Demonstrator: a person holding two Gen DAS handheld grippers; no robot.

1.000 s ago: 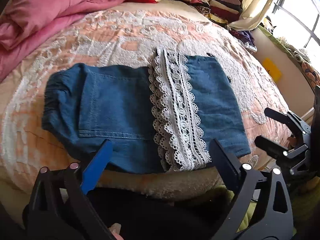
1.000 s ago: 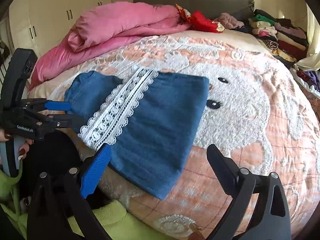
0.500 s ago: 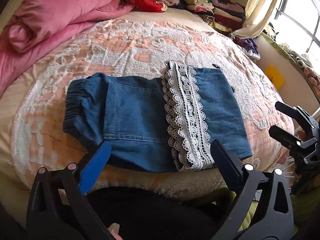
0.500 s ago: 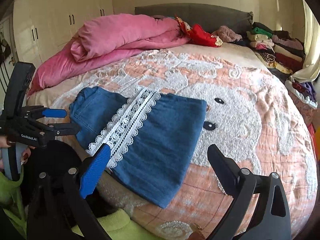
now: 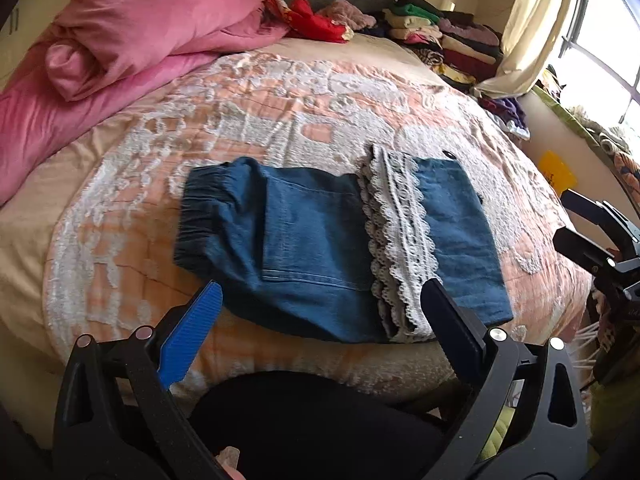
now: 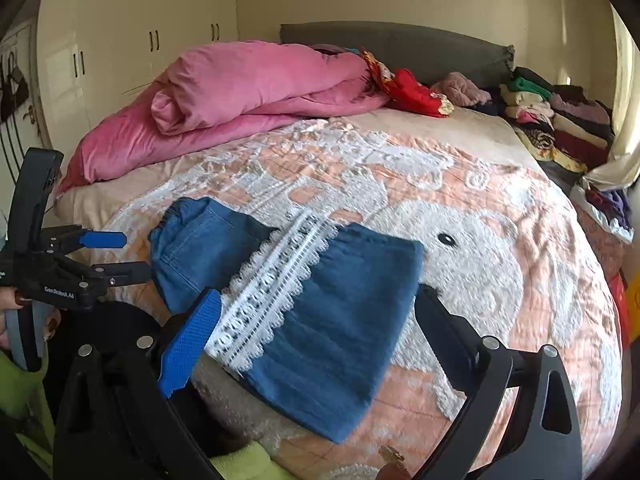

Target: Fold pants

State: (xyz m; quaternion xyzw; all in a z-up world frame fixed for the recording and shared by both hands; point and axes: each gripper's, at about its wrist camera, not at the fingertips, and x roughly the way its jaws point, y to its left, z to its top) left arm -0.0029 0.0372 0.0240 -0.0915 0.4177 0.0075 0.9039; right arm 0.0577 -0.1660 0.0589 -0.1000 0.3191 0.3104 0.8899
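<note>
Both your jaws are spread wide and hold nothing. The pants [image 5: 320, 252] lie folded on the bed [image 5: 280, 120], just ahead of your left gripper [image 5: 320, 308] and between and beyond your right gripper [image 6: 316, 316]. Denim is soft but fairly heavy, and the lace band [image 6: 280, 280] looks delicate, so pinch the thick elastic waistband or doubled edges.

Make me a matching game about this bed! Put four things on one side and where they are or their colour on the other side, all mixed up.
Things:
1. pants
2. lace band
3. big quilt
4. clothes pile

Clues:
A. pink, rolled up near the headboard
B. white, lying across the denim
C. stacked at the far corner by the curtain
D. blue, folded near the bed's front edge

Pairs: 1-D, 2-B, 3-A, 4-C
</note>
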